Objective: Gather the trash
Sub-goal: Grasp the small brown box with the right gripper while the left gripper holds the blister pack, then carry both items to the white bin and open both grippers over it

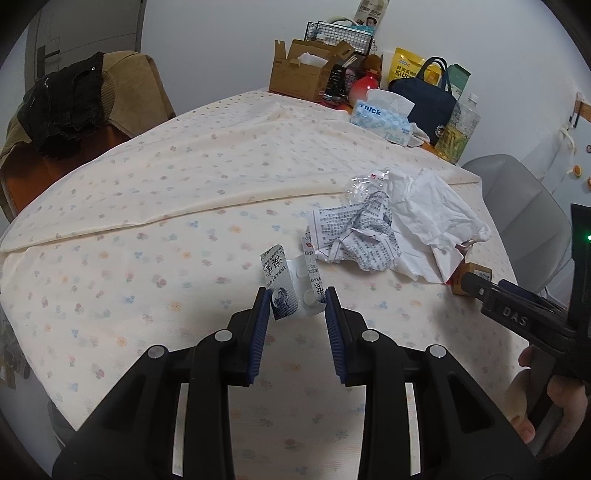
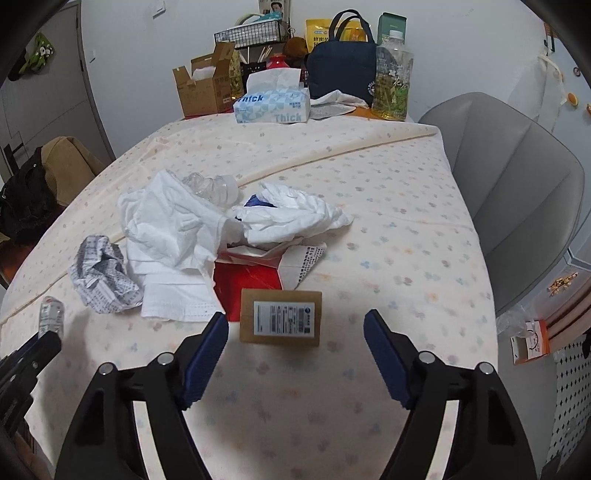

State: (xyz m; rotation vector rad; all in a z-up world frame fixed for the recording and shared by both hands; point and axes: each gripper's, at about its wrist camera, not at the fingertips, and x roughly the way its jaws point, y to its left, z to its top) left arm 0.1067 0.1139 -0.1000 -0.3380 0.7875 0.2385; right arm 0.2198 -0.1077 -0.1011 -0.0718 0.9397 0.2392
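A bent silver pill blister pack [image 1: 291, 284] sits between the fingertips of my left gripper [image 1: 295, 301]; the pads look to touch its edges, jaws partly closed. It also shows at the left in the right wrist view [image 2: 51, 314]. Beyond lie crumpled printed paper [image 1: 354, 236], white tissues [image 1: 432, 221] and clear plastic wrap [image 1: 362, 184]. My right gripper [image 2: 295, 325] is open, just short of a small brown box with a label [image 2: 280, 317]. Behind the box are a red wrapper [image 2: 251, 280], tissues [image 2: 173, 229], printed paper [image 2: 103, 277] and a crushed clear bottle [image 2: 210, 184].
At the table's far end stand a tissue box [image 2: 273, 103], a cardboard box [image 2: 203, 85], a navy bag [image 2: 340, 70], a bottle [image 2: 393, 77] and a wire basket [image 2: 251, 33]. A grey chair [image 2: 517, 192] is on the right, a chair with clothes [image 1: 74, 103] on the left.
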